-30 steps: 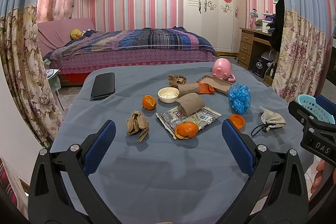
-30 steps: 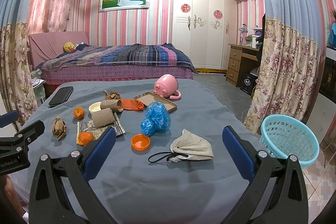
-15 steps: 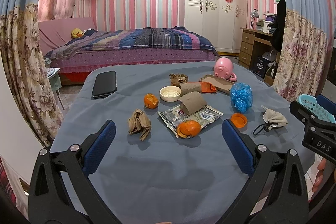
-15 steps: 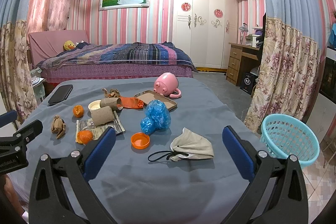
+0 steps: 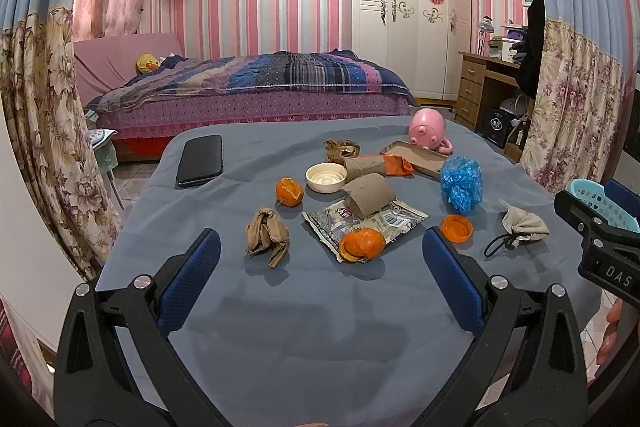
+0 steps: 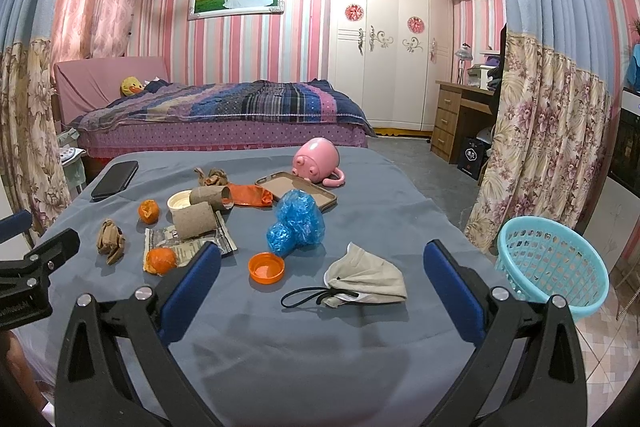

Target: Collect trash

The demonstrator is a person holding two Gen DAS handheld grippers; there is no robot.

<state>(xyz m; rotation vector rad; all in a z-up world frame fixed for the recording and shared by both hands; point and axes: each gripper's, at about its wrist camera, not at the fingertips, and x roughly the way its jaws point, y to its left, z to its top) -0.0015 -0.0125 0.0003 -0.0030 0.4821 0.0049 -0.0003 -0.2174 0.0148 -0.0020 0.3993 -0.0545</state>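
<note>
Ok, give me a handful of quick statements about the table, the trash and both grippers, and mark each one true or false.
1. Both the left gripper and the right gripper are open and empty. True.
2. The face mask is already in the blue basket. False: it lies on the table.
3. The pink mug stands upright. False: it lies on its side.
4. A cardboard tube rests on the snack wrapper. True.
5. The orange cap lies open side up. True.
</note>
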